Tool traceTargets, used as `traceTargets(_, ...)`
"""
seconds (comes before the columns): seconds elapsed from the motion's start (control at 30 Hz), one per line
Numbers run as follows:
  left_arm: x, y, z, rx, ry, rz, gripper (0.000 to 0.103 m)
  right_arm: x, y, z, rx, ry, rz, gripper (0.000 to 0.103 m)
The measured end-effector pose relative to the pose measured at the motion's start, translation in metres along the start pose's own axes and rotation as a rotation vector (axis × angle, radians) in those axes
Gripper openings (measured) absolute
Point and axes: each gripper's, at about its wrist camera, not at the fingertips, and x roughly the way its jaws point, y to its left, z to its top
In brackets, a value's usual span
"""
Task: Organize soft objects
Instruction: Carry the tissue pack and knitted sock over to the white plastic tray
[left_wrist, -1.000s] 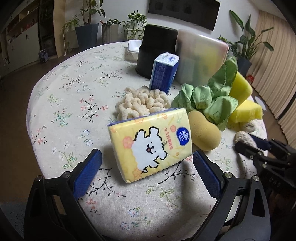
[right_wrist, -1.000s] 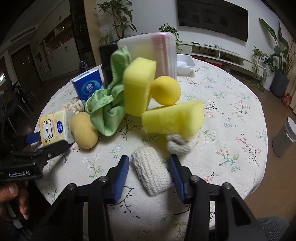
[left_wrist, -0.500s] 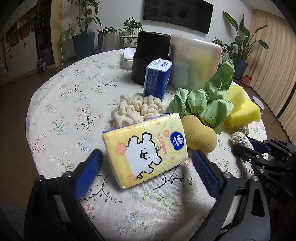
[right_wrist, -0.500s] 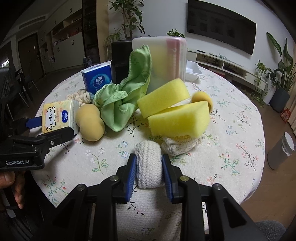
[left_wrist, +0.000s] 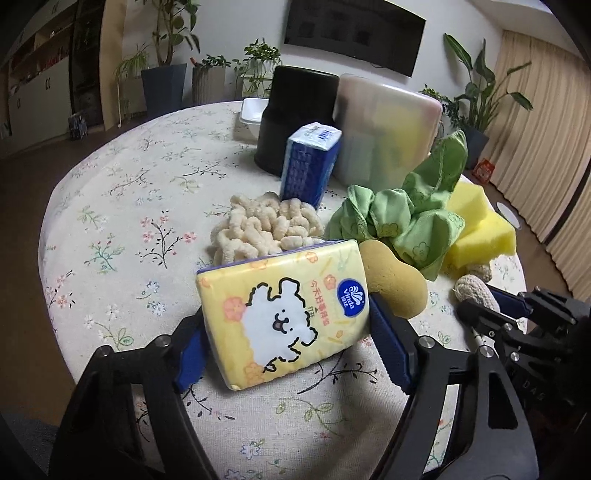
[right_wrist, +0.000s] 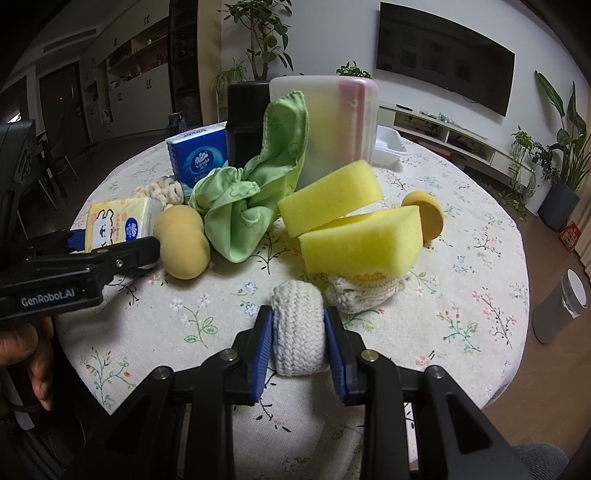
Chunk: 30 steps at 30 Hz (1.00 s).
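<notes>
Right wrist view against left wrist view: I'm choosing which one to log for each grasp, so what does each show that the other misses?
Only the right wrist view shows the right gripper shut on the white knitted roll, plus the round yellow sponge.

Only the left wrist view shows the left gripper, its jaws just closing, around the yellow tissue pack.

Both show the green cloth, the blue tissue pack and the clear bin.

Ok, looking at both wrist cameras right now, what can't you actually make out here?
- Contents of the frosted bin, both views: cloudy walls blur them.
- Knitted piece, right wrist view: yellow sponge covers its top.
- Left pad's contact with the tissue pack, left wrist view: the pack hides it.
</notes>
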Motion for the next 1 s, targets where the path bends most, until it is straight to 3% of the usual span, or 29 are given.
traceTargets(0.37,-0.017,-0.008,-0.002,0.020,-0.062,0.000,0.069,0.000,-0.005,0.002,-0.001,0.005,0.022,0.029)
traceTargets(1.0,-0.046,0.010,0.004,-0.044,-0.041,-0.057,0.069,-0.030,-0.012,0.005,-0.018,0.010,0.002,0.029)
